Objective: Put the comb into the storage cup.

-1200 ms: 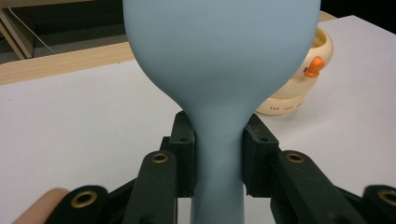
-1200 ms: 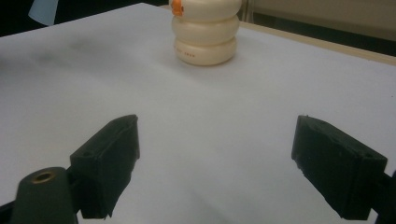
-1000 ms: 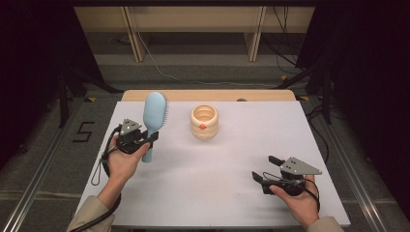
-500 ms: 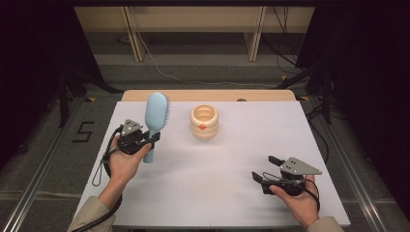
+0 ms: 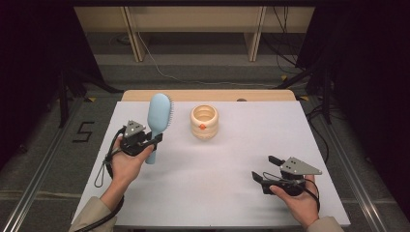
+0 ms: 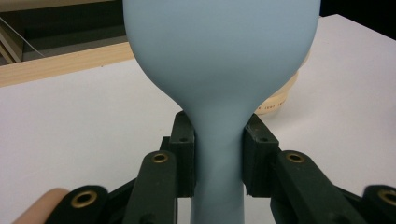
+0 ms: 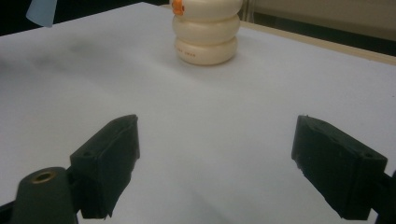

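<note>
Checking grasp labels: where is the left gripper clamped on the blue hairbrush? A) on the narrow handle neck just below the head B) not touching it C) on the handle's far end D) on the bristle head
A: in the left gripper view the left gripper has both pads pressed on the hairbrush at its narrow neck, just below the head.

Table: white top (image 5: 217, 164) lying over a wooden edge (image 5: 208, 95).
Floor: grey carpet (image 5: 193, 72) carrying cables and a "5" mark (image 5: 83, 131).
Surroundings: sitting dark.
</note>
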Demonstrator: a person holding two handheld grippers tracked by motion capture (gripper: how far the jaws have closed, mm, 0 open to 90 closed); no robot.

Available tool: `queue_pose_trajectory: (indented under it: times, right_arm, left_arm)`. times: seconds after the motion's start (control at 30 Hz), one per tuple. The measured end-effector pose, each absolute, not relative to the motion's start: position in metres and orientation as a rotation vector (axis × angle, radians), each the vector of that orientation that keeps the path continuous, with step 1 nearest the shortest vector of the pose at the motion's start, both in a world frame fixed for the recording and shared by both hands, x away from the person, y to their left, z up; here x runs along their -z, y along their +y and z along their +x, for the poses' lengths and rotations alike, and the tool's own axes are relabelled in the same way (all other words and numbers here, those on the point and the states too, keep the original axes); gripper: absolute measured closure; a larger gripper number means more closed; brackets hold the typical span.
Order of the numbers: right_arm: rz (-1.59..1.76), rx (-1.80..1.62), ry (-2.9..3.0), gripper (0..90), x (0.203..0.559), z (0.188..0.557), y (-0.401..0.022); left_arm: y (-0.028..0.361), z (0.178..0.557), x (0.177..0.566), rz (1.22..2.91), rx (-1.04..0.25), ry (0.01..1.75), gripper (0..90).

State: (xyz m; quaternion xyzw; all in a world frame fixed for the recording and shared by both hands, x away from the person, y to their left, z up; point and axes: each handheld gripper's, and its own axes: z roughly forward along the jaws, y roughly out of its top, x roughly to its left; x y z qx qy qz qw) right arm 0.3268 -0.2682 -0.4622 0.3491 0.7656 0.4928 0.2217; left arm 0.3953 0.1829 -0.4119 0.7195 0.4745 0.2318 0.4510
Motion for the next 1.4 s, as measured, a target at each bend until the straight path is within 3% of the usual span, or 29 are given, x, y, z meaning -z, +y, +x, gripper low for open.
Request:
queue_pose_trajectory:
  times: [1.4]
  right_arm:
    - [0.971, -1.361, 2.114, 15.9, 0.463, 0.327, -0.267]
  left_arm:
    - [0.158, 0.386, 0.417, 1.807, -0.521, 1.115, 69.5]
